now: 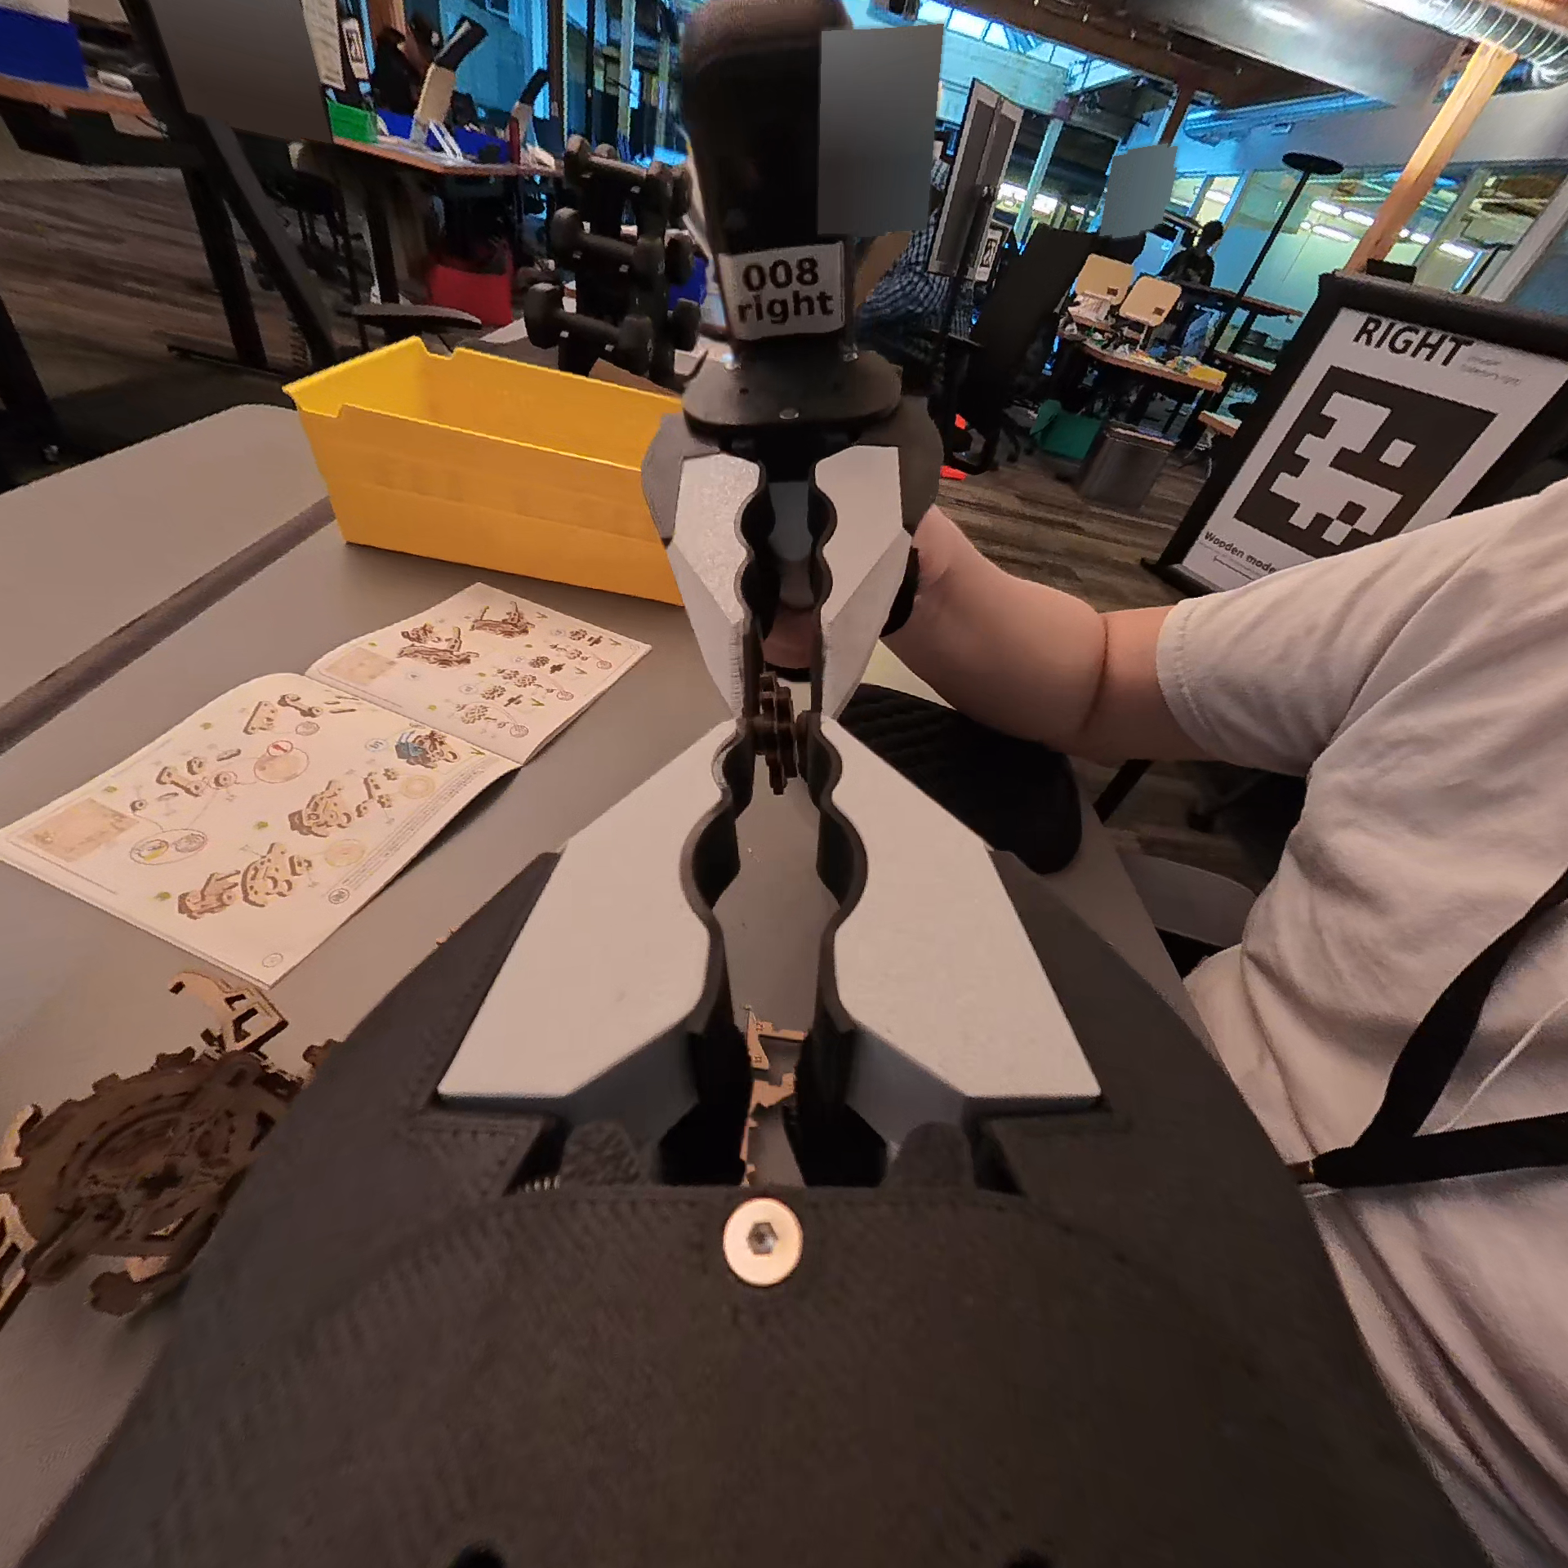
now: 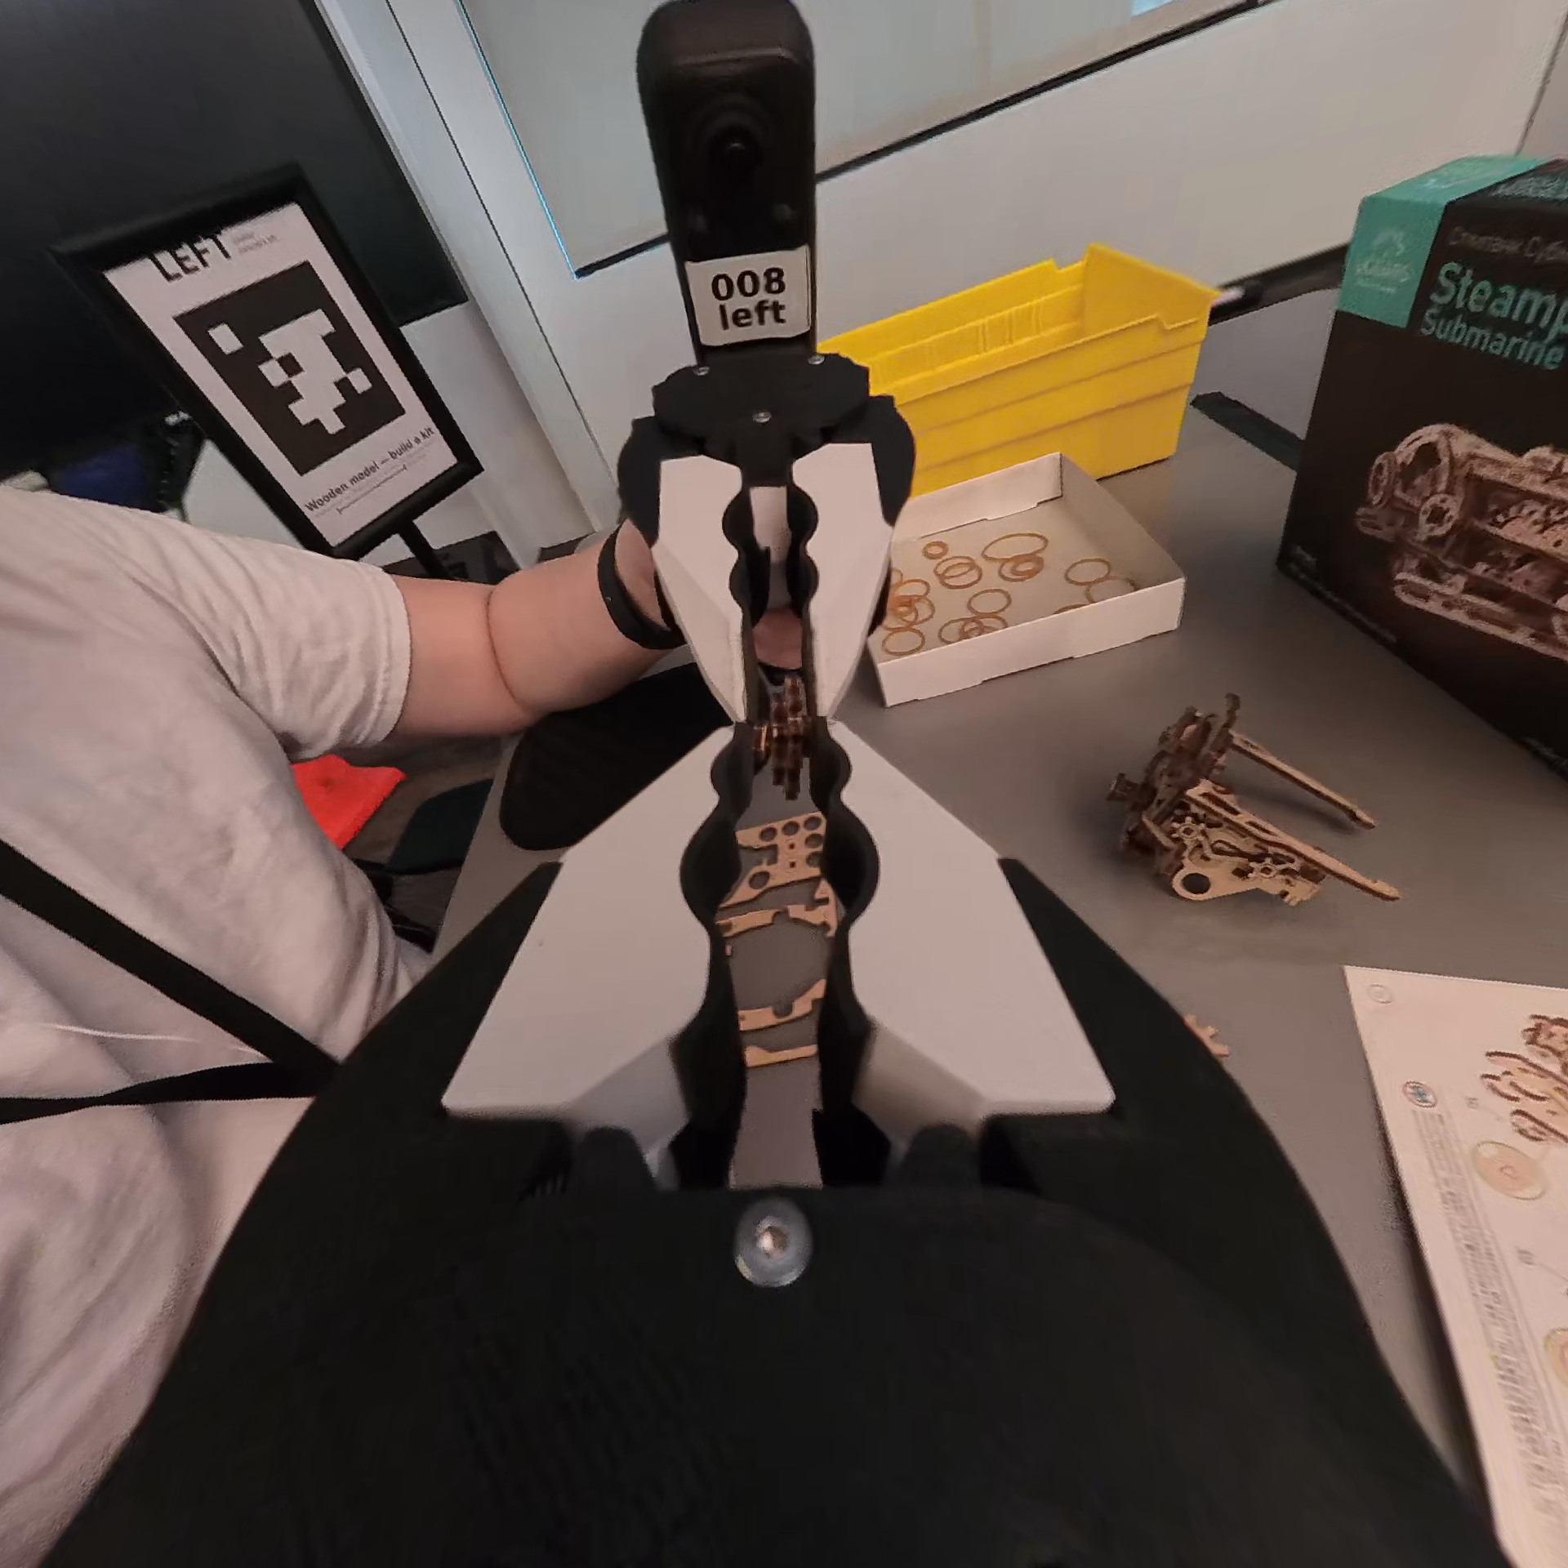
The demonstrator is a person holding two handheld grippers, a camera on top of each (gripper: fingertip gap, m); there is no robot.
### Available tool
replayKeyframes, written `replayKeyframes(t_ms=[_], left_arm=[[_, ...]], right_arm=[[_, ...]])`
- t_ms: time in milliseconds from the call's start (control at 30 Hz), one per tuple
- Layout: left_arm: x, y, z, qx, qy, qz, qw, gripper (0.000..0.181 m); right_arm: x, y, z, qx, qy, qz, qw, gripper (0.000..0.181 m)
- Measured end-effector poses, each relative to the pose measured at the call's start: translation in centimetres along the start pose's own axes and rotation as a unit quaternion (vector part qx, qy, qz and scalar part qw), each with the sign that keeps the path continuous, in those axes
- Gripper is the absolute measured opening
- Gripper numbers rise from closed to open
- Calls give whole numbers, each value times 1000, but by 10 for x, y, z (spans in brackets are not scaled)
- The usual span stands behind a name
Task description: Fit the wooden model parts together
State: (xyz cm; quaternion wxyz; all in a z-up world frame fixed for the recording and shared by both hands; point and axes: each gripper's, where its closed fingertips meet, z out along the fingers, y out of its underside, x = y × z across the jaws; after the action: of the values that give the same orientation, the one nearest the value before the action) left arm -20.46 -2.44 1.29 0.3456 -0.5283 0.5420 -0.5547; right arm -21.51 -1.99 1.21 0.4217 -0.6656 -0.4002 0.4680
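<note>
Met tip to tip above the worktop: left gripper and right gripper, jaws of both clamped on small gear parts, pressed together between them.

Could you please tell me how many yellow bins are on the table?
1: the yellow bin stands at the table's far side, behind the white tray of rings. More could sit outside both views.

Small toothed wooden gear part: matt, laser-darkened edges. Grey tabletop, left: smooth, dull. Yellow plastic bin, upper left: semi-glossy. Paper instruction booklet: matt.
</note>
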Motion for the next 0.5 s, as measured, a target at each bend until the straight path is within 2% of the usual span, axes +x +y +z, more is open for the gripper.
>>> replayKeyframes(t_ms=[133, 233, 333, 400, 467, 500], left_arm=[[-4, 0, 1, 1, -11, -3, 1000, 10], [-8, 1, 2, 6, 10, -66, 998, 10], [-34, 7, -7, 2, -51, -67, 996, 17], [-42, 4, -20, -11, -84, -47, 995, 12], [-40, -4, -30, -17, -106, -16, 994, 8], [-37, -9, -33, -15, -114, 2, 993, 6]], right_arm=[[3, 1, -1, 15, -18, 21, 1000, 11], [8, 3, -2, 17, -50, 66, 996, 12], [23, 25, -7, -10, -54, 143, 988, 12], [52, 52, -17, -44, 3, 190, 981, 12], [73, 86, -30, -108, 45, 215, 969, 12], [86, 92, -36, -110, 70, 221, 966, 12]])
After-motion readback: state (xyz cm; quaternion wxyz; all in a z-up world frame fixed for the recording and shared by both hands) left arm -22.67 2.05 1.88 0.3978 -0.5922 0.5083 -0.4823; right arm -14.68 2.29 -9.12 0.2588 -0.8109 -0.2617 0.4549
